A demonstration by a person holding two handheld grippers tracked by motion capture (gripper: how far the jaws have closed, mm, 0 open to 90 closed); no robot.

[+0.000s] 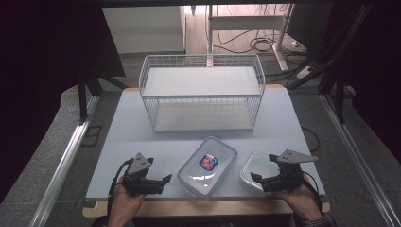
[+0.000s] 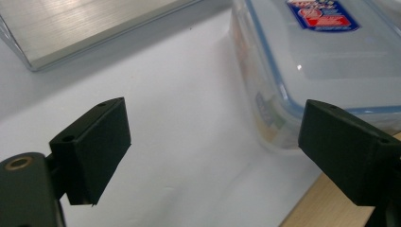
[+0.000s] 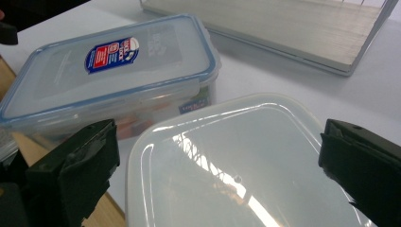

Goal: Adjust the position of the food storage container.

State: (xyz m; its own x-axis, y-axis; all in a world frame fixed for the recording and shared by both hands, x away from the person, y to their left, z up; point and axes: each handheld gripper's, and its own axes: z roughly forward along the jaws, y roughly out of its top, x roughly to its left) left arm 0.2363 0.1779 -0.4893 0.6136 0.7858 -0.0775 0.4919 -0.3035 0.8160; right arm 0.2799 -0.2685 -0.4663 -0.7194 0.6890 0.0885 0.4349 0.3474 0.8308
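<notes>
A clear food box with a blue-rimmed lid and a red and blue label (image 1: 207,165) (image 2: 326,52) (image 3: 113,75) lies near the table's front edge. To its right sits a white-lidded container (image 1: 255,171) (image 3: 236,165). My left gripper (image 1: 163,182) (image 2: 213,151) is open just left of the blue-rimmed box, holding nothing. My right gripper (image 1: 257,178) (image 3: 217,175) is open, its jaws spread to either side of the white container's lid.
A white wire basket rack (image 1: 202,91) (image 3: 283,28) with two shelves stands at the back middle of the light blue table (image 1: 123,137). The wooden front edge (image 1: 198,208) runs below the boxes. Cables and dark stands lie beyond the table.
</notes>
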